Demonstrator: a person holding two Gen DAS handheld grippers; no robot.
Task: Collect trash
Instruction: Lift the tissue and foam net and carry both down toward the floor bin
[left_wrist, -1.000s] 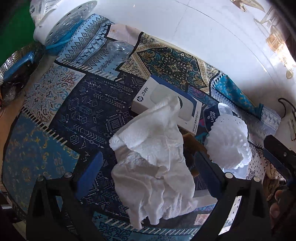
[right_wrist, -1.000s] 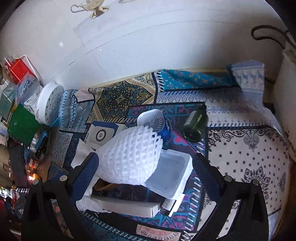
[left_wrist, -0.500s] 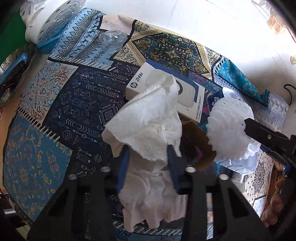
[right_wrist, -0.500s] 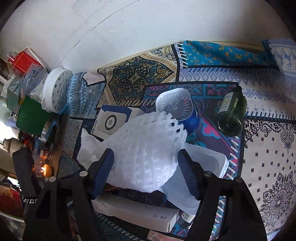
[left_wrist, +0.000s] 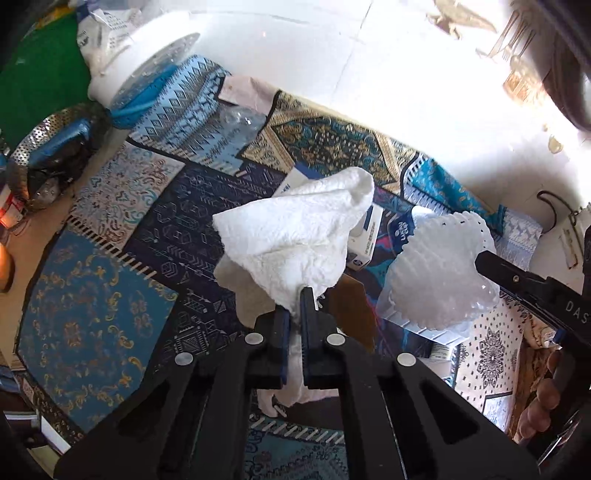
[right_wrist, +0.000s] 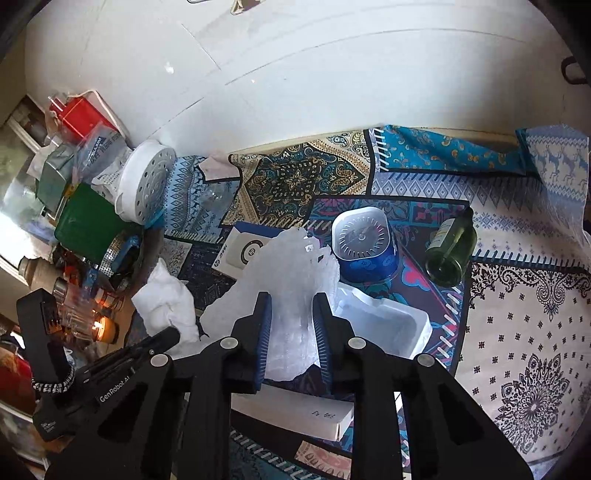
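A crumpled white paper towel (left_wrist: 295, 240) hangs lifted above the patterned tablecloth (left_wrist: 99, 314). The jaws of my left gripper (left_wrist: 301, 295) are closing, and their pads pinch the towel's lower part. To its right is a white foam fruit net (left_wrist: 439, 273), with one right finger (left_wrist: 517, 280) reaching in to it. In the right wrist view the jaws of my right gripper (right_wrist: 291, 299) are closing and squeeze the foam net (right_wrist: 291, 266) narrow between the blue pads. The towel (right_wrist: 166, 295) and the left gripper (right_wrist: 173, 334) show at lower left there.
Under the net lie a white plastic tray (right_wrist: 388, 325) and a long white box (right_wrist: 295, 410). Behind it stand a blue cup with a white lid (right_wrist: 364, 243), a tipped green bottle (right_wrist: 450, 254) and a white printed box (right_wrist: 243, 251). Clutter and a metal colander (left_wrist: 48, 147) crowd the left edge.
Both grippers went from wide open to closed, the left onto the paper towel and the right onto the foam net. The towel has risen off the table; the net is squeezed narrower.
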